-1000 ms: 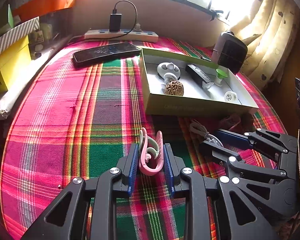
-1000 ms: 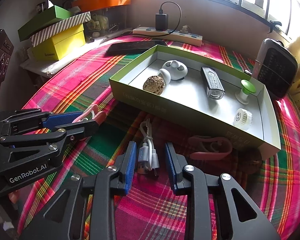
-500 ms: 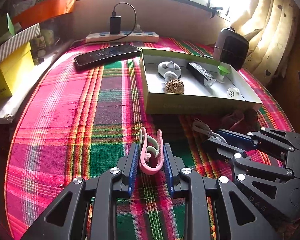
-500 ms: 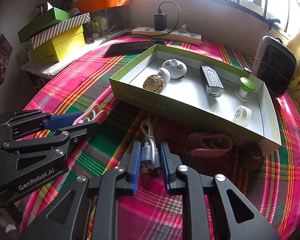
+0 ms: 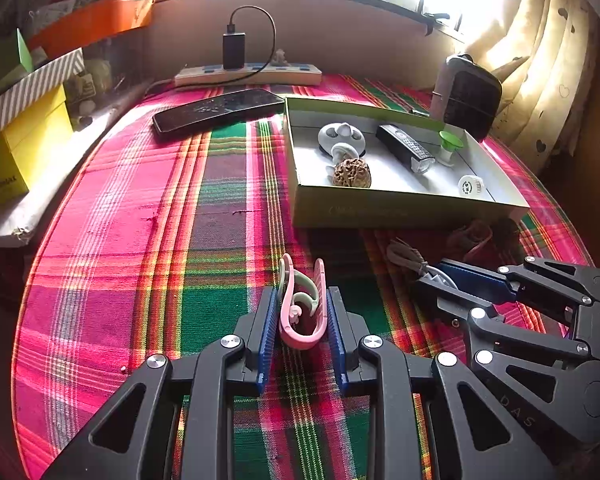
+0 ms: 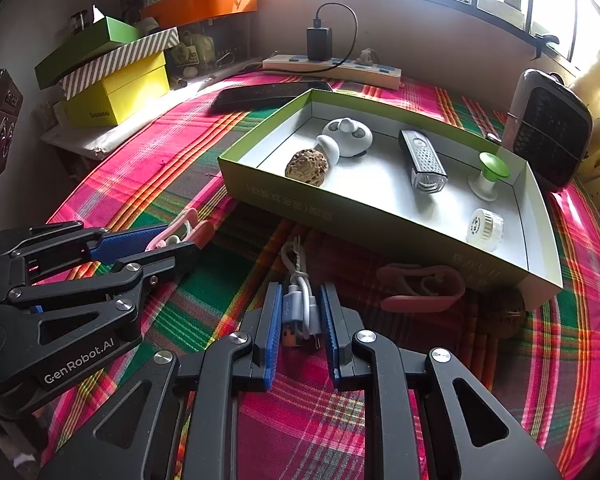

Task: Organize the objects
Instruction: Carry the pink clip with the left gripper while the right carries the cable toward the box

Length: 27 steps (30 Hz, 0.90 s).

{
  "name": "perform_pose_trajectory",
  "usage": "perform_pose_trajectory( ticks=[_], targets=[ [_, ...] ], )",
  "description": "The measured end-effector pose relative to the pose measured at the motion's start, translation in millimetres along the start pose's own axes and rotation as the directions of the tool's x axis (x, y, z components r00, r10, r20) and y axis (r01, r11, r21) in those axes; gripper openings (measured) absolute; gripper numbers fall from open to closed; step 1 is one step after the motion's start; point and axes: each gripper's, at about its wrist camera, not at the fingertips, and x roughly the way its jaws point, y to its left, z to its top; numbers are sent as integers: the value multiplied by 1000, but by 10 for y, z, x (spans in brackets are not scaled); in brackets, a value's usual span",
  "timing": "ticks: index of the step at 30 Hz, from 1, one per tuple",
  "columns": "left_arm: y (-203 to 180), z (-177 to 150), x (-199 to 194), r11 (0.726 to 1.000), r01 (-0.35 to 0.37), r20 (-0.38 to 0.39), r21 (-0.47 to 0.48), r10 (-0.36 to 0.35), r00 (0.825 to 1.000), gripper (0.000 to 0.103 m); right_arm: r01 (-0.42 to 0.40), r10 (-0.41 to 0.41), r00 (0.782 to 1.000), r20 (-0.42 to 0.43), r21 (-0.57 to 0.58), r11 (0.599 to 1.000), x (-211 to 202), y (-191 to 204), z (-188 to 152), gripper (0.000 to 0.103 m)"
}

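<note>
A woven plaid tablecloth (image 5: 140, 240) looks matt and soft. The green box (image 6: 380, 232) is matt cardboard, pale inside. The pink clip (image 5: 302, 308) is smooth, slightly glossy plastic, and the white cable (image 6: 302, 304) is too. The phone (image 5: 216, 110) has glossy glass, and the walnut (image 6: 307, 167) is rough and wrinkled.

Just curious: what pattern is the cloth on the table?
Pink, green and yellow plaid tablecloth, clearest in the left wrist view.
</note>
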Motion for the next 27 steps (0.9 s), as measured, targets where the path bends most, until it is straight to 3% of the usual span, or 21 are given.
perform_pose_trajectory(
  ticks=[27],
  targets=[
    [-24, -34, -40, 1000, -7, -11, -21, 7, 1000, 22, -20, 19, 1000, 21, 53, 998, -82, -57, -50, 19]
  ],
)
